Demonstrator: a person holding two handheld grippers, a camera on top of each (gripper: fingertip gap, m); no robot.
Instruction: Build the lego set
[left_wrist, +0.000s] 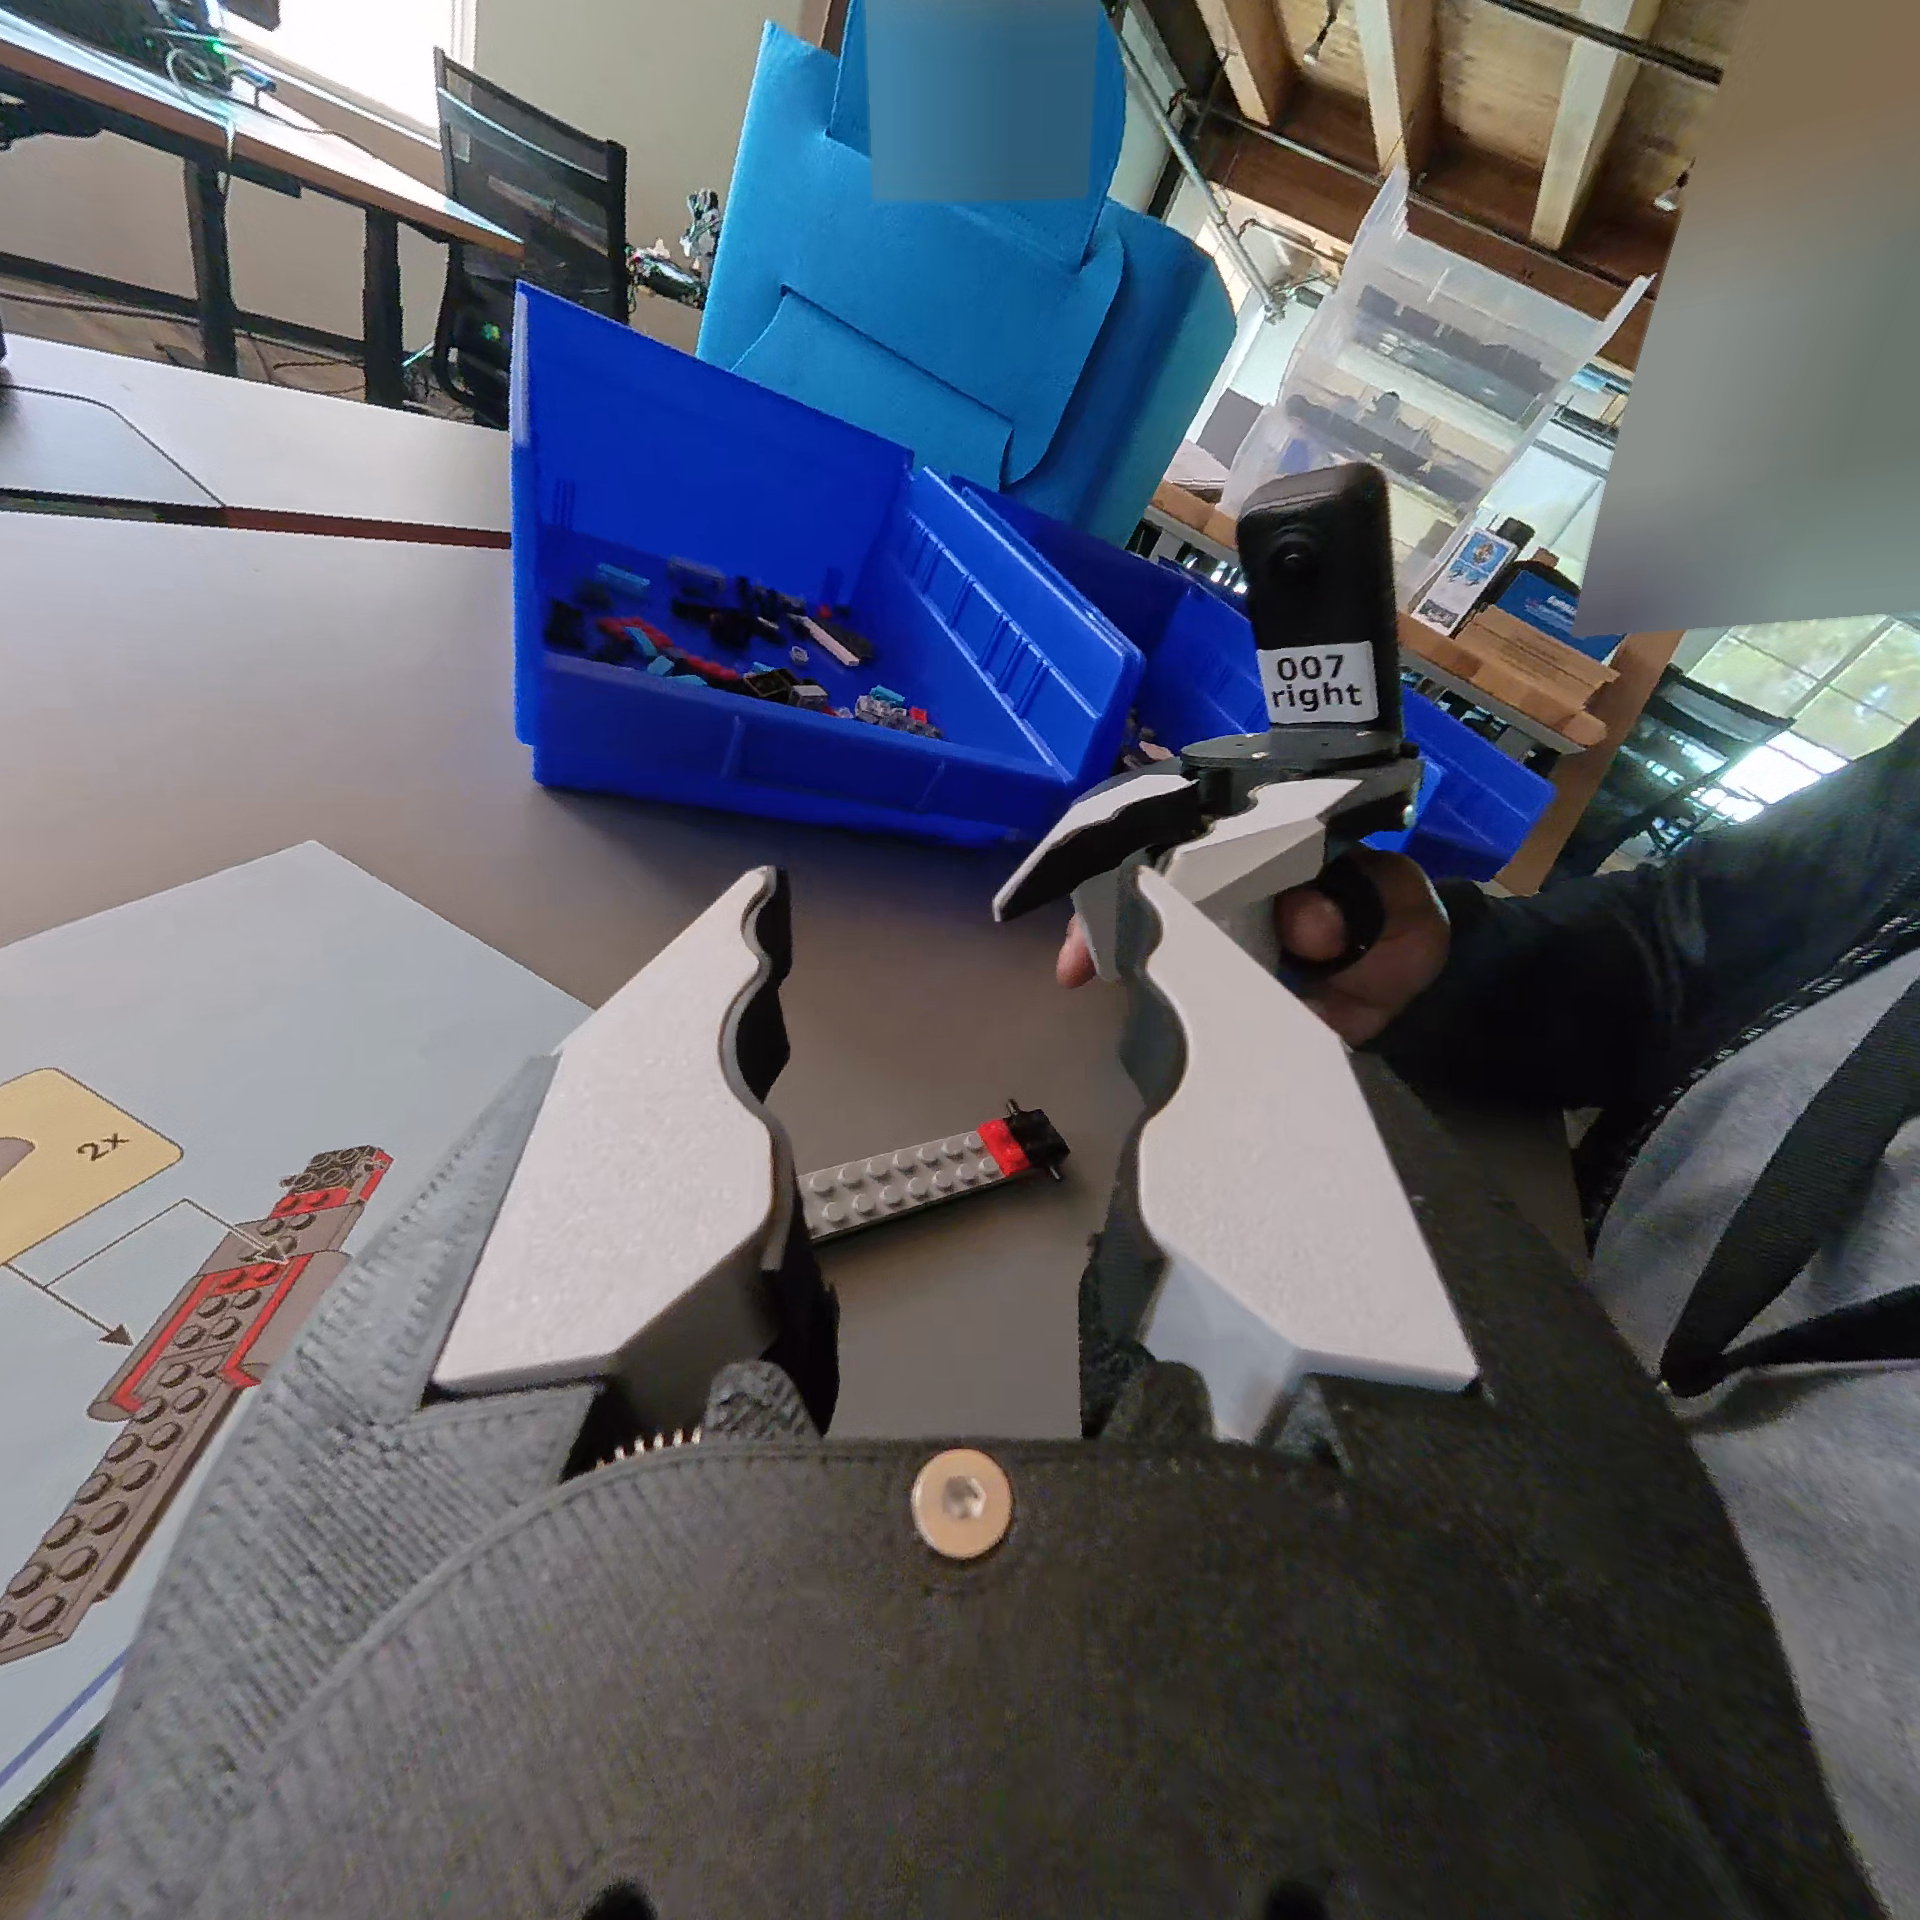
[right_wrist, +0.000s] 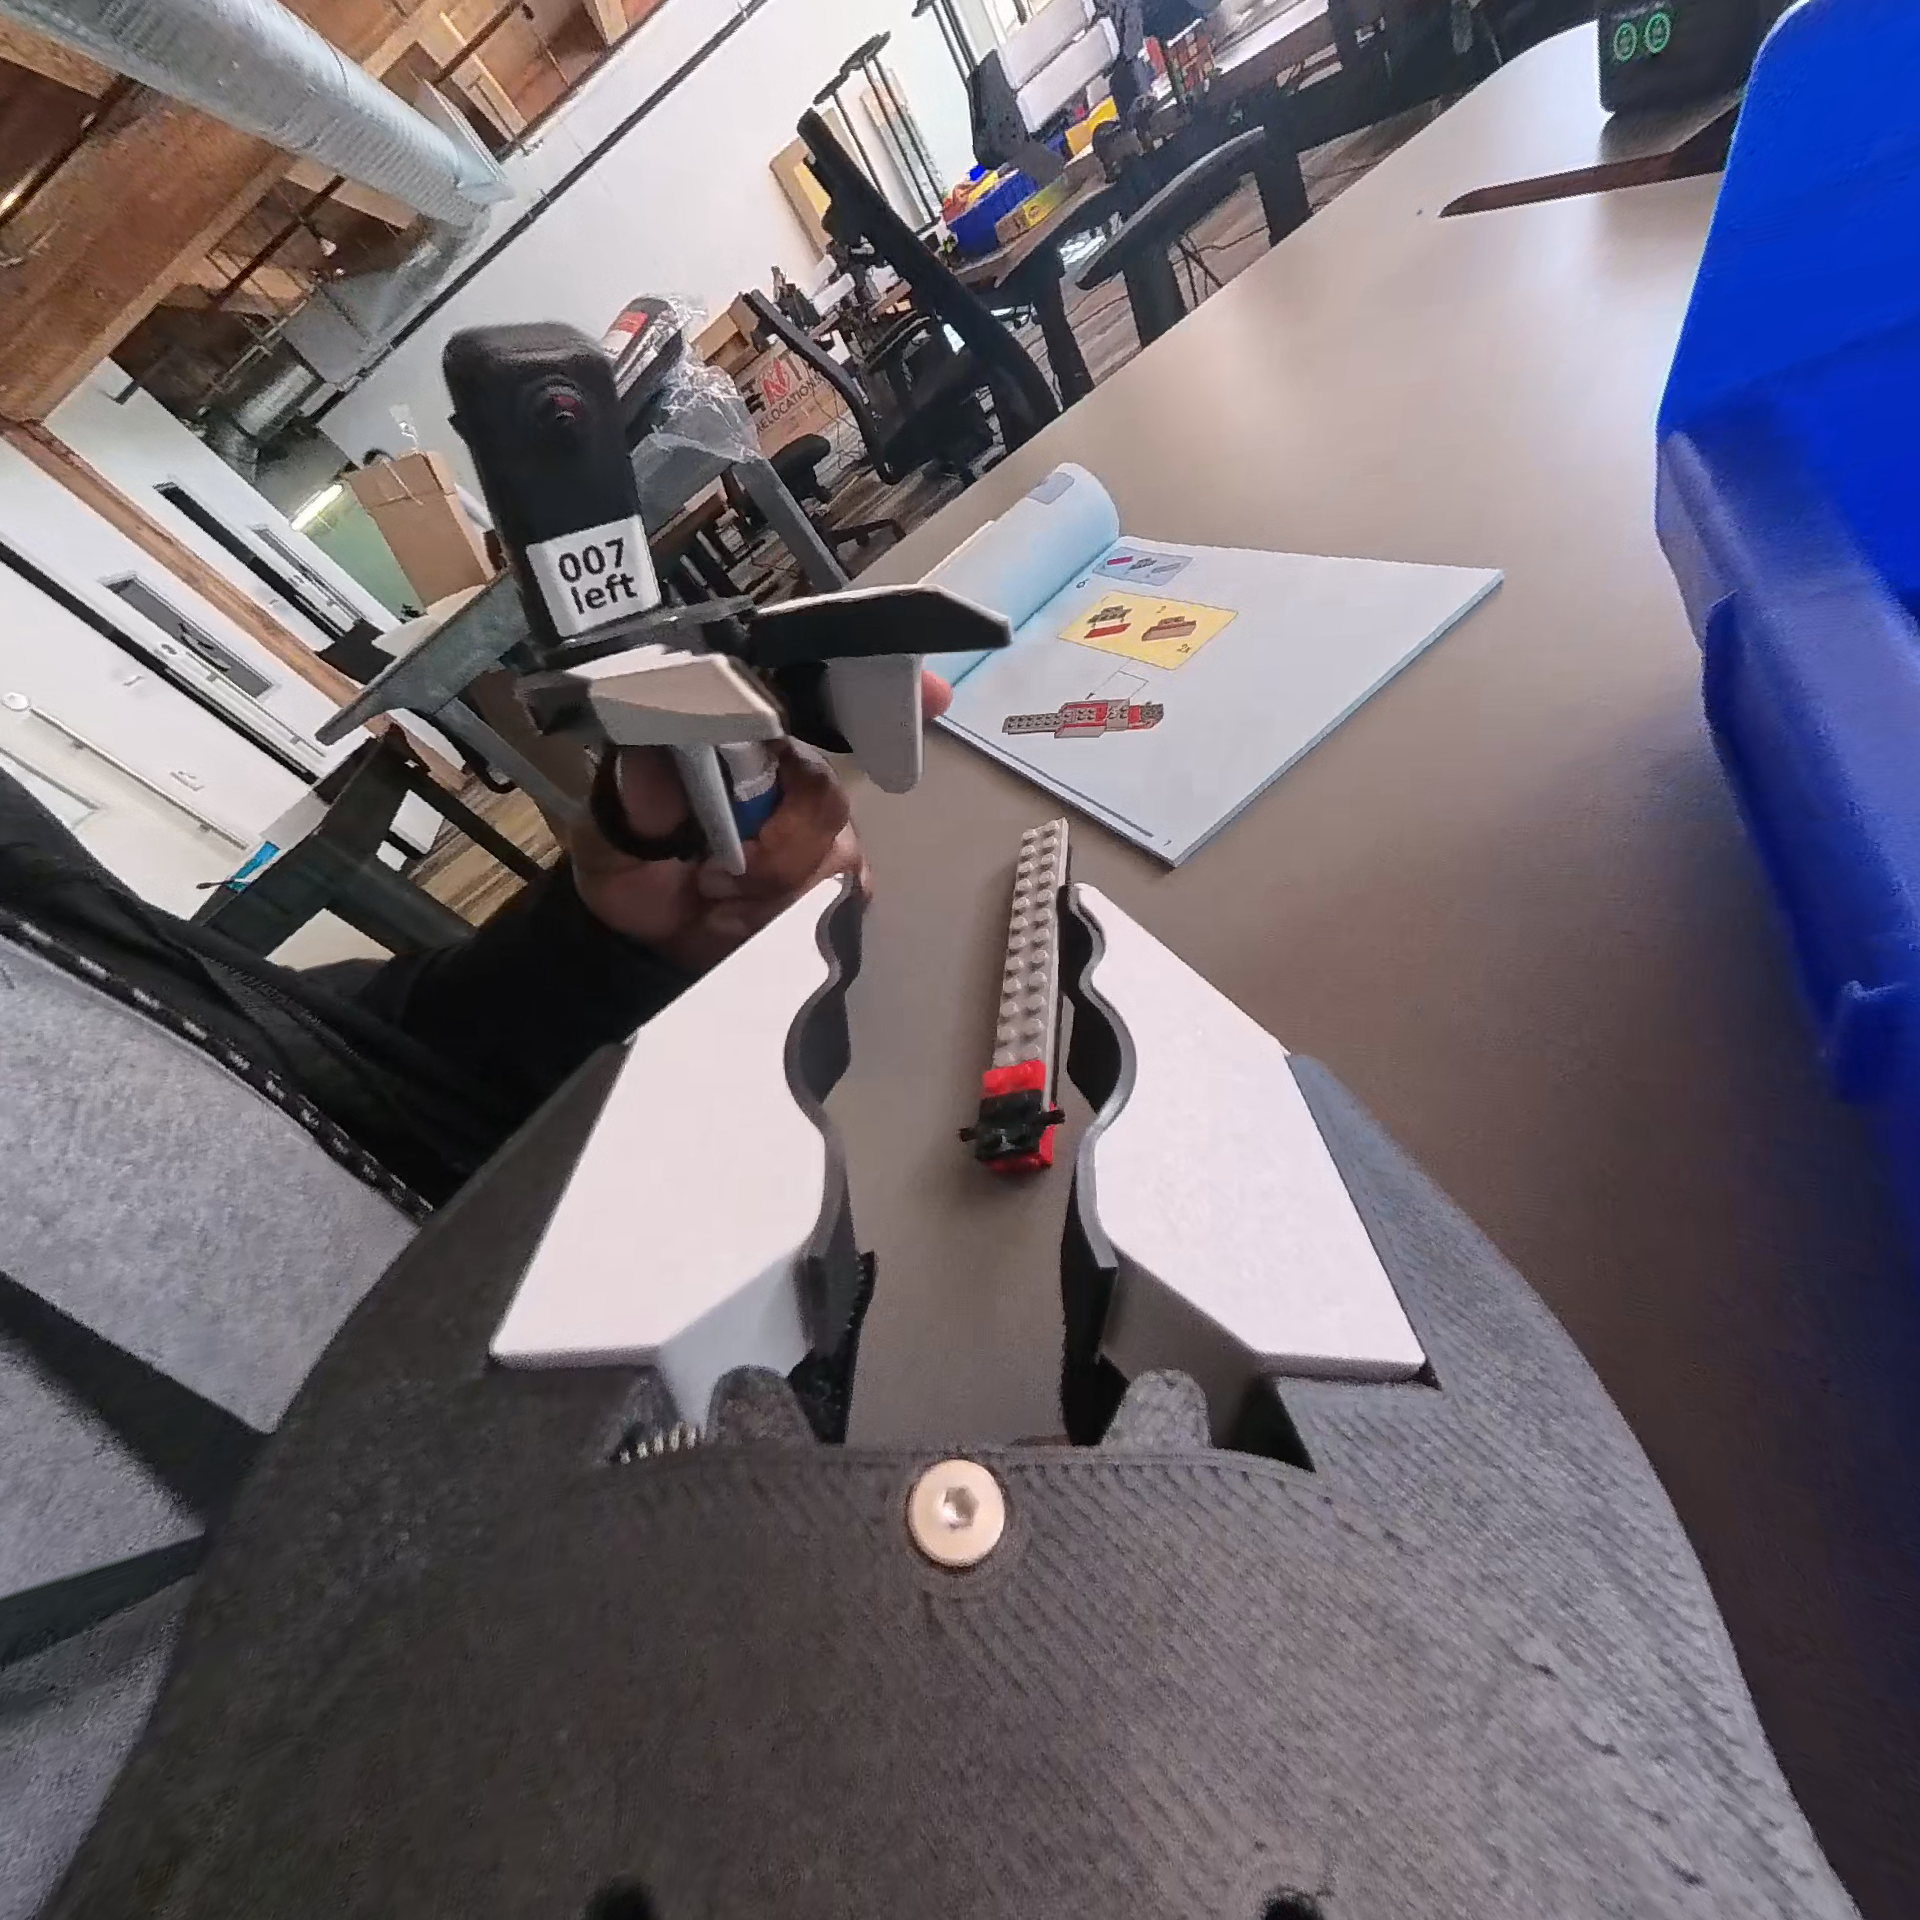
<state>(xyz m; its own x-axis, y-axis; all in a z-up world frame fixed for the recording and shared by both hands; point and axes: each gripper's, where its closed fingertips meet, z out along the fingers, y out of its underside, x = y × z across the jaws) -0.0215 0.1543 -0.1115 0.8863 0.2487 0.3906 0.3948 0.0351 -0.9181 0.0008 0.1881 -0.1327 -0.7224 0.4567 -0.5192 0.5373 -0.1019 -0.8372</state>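
A long grey studded plate with a red and black piece on one end (left_wrist: 925, 1174) lies flat on the brown table. In the right wrist view the plate (right_wrist: 1029, 997) lies between my fingers on the table. My left gripper (left_wrist: 956, 904) is open and empty, held above the plate; it also shows in the right wrist view (right_wrist: 935, 665). My right gripper (right_wrist: 966, 904) is open and empty; it shows in the left wrist view (left_wrist: 1049, 883), held above the table by a hand. A blue bin (left_wrist: 644, 436) holds several loose pieces (left_wrist: 727, 644).
An open instruction booklet (left_wrist: 208, 1143) lies left of the plate; it also shows in the right wrist view (right_wrist: 1278, 665). More blue bins (left_wrist: 1475, 790) stand at the back right, one close on the right (right_wrist: 1808, 520). Blue foam (left_wrist: 935, 343) and a clear tub (left_wrist: 1434, 353) stand behind. Spacing between my two grippers at the tips: around 5 cm.
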